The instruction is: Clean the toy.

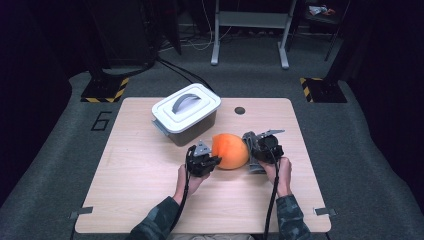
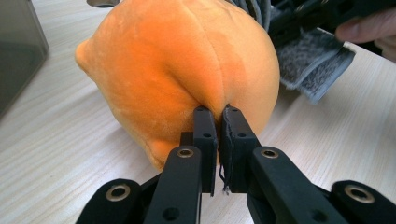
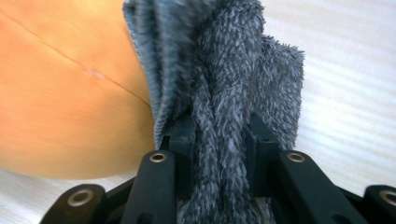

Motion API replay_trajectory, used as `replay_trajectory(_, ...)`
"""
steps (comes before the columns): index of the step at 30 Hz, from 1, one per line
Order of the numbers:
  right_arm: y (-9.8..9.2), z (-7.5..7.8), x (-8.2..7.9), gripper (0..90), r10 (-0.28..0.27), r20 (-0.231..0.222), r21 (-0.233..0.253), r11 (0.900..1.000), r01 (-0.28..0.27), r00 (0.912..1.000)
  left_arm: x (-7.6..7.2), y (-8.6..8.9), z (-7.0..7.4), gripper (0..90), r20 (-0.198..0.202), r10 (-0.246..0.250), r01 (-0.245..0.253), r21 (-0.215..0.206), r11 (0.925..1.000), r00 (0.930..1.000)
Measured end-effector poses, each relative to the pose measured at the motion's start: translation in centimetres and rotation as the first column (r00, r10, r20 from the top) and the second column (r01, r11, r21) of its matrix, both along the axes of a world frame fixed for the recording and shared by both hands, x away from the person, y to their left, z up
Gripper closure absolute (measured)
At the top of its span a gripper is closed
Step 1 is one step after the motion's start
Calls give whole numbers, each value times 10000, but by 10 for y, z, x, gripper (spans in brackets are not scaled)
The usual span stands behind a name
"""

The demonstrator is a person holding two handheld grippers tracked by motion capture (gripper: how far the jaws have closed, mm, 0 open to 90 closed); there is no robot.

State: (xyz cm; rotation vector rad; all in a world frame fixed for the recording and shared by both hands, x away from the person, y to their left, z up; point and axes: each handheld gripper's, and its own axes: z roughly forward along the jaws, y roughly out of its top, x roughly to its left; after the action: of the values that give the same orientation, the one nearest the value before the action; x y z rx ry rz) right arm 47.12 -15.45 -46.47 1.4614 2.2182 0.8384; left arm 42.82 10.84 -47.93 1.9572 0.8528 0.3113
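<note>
An orange plush toy [image 1: 230, 150] shaped like a round fruit rests on the wooden table [image 1: 140, 170] between my two grippers. My left gripper [image 1: 214, 161] pinches a fold of the plush [image 2: 187, 60] at its near left side, jaws nearly closed on the fabric [image 2: 216, 112]. My right gripper [image 1: 251, 145] is shut on a bunched grey fuzzy cloth [image 3: 224, 93] and holds it against the right side of the plush [image 3: 65, 102]. The cloth [image 2: 308, 60] hangs to the table beside the toy.
A grey plastic box with a white handled lid [image 1: 186, 112] stands behind and left of the plush. A dark round hole [image 1: 240, 110] marks the table's far edge. Bare wood stretches to the left and front.
</note>
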Motion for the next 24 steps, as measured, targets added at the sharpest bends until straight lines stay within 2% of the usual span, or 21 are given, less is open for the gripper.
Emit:
replay_trajectory(4, -2, -10, 5, 689, -77, -366, -82, 9999, 74, 9993, 0, 0, 0, 853, 25, -23, 23, 40, 10000, 10000)
replay_trajectory(5, -1, -11, 5, 689, -255, -545, -25, 9997, 254, 9982, -1, 0, 0, 853, 20, -2, 2, 12, 10000, 10000)
replay_trajectory(7, -3, -12, 5, 690, -271, -469, -77, 9996, 267, 9985, -1, 1, -1, 853, 0, -78, 78, 54, 10000, 10000)
replay_trajectory(11, -5, 0, -3, 691, -377, 131, 35, 9993, 376, 9992, 1, 2, -1, 852, -46, -73, 73, 111, 9999, 10000)
replay_trajectory(15, 1, 21, -9, 691, -65, 672, 212, 9998, 51, 9977, 0, 1, 0, 852, -33, -130, 131, 215, 9997, 9999)
replay_trajectory(21, 30, 46, -14, 690, 907, 1367, 409, 9944, -971, 9865, 0, 1, 0, 852, -83, -121, 123, 279, 9995, 9999)
replay_trajectory(22, 36, 49, -15, 690, 1045, 1454, 571, 9919, -1138, 9838, 0, 0, 0, 852, -139, -96, 99, 233, 9997, 9999)
replay_trajectory(23, 41, 51, -14, 690, 1381, 1591, 483, 9879, -1474, 9776, -1, 0, 0, 852, -144, -103, 106, 218, 9997, 9998)
replay_trajectory(24, 48, 53, -15, 690, 1473, 1659, 556, 9858, -1584, 9751, -1, -1, 1, 852, -123, -87, 90, 248, 9997, 9999)
